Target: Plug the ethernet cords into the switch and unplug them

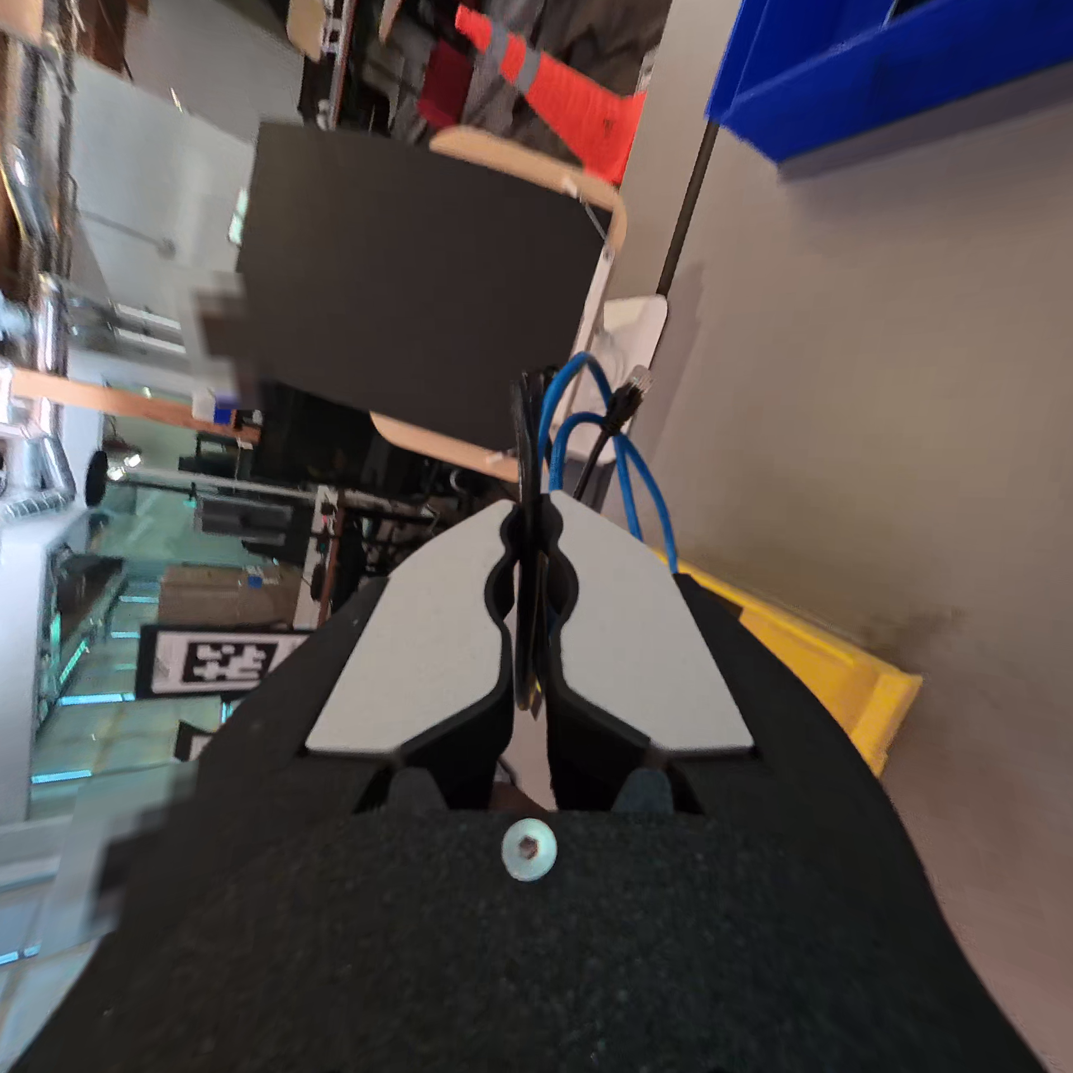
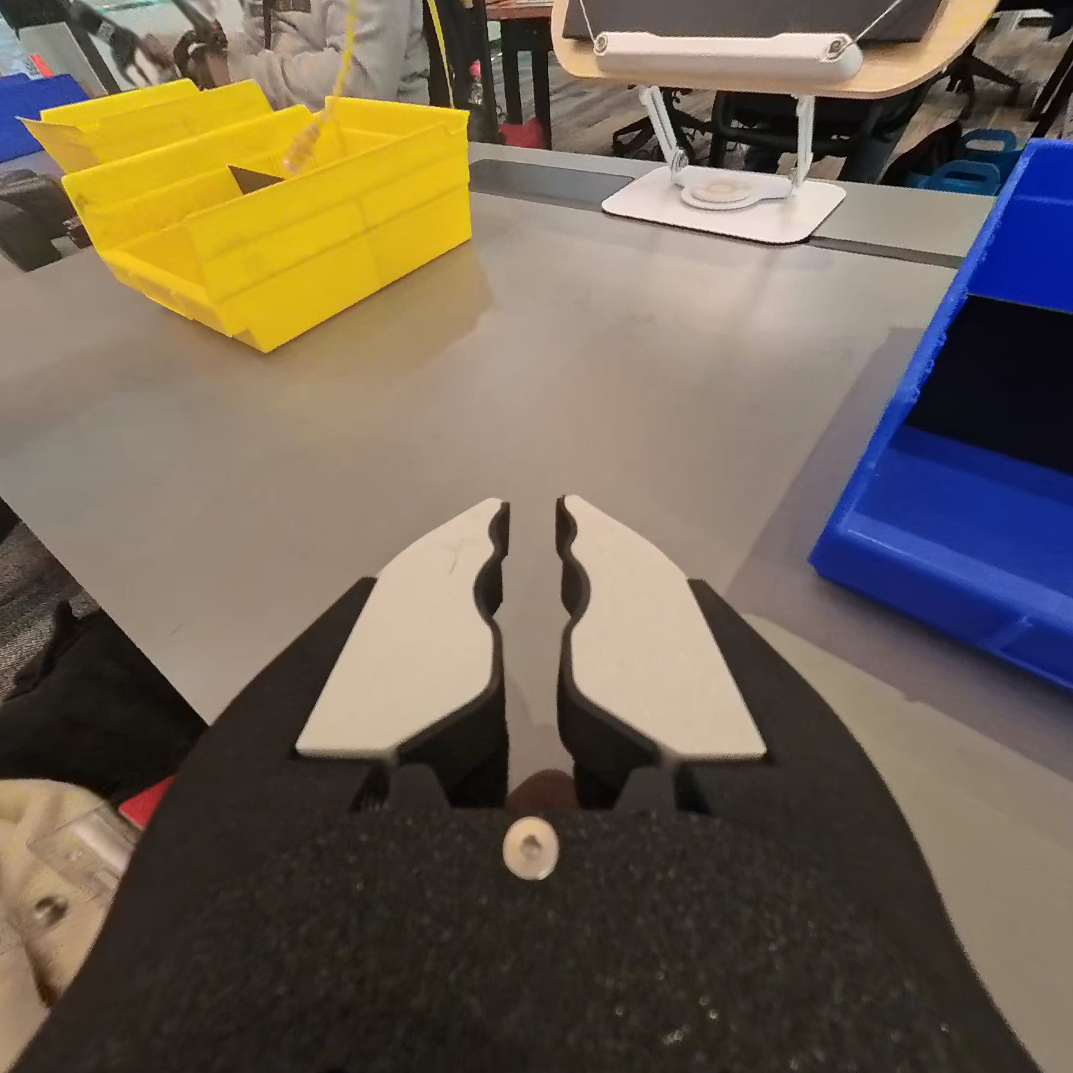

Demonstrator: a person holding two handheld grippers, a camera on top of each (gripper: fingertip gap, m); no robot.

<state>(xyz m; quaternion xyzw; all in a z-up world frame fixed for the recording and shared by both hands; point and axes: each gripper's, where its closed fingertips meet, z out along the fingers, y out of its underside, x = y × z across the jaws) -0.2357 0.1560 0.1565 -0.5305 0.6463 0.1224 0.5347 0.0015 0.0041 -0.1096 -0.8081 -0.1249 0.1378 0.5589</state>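
Observation:
The left wrist view is rolled on its side and blurred. My left gripper [image 1: 531, 505] is shut on a thin black bundle [image 1: 529, 609] that looks like black cords, standing between the jaws. Blue ethernet cords [image 1: 638, 482] loop just beyond the fingertips. A black cord with a clear plug [image 1: 630, 392] sticks out beside them. My right gripper [image 2: 532, 511] is open by a narrow gap and empty, low over the grey table [image 2: 580, 377]. A yellow cord with a clear plug [image 2: 308, 145] hangs over the yellow bin [image 2: 278, 244]. I cannot make out a switch in either view.
A blue bin [image 2: 975, 464] stands at the right of the table and shows in the left wrist view [image 1: 871, 75]. A white stand [image 2: 726, 203] holding a wooden tray sits at the back. The yellow bin's corner [image 1: 813, 668] lies near my left gripper. People and chairs are behind the table. One gripper's finger ends stand about 40 centimeters off the other's.

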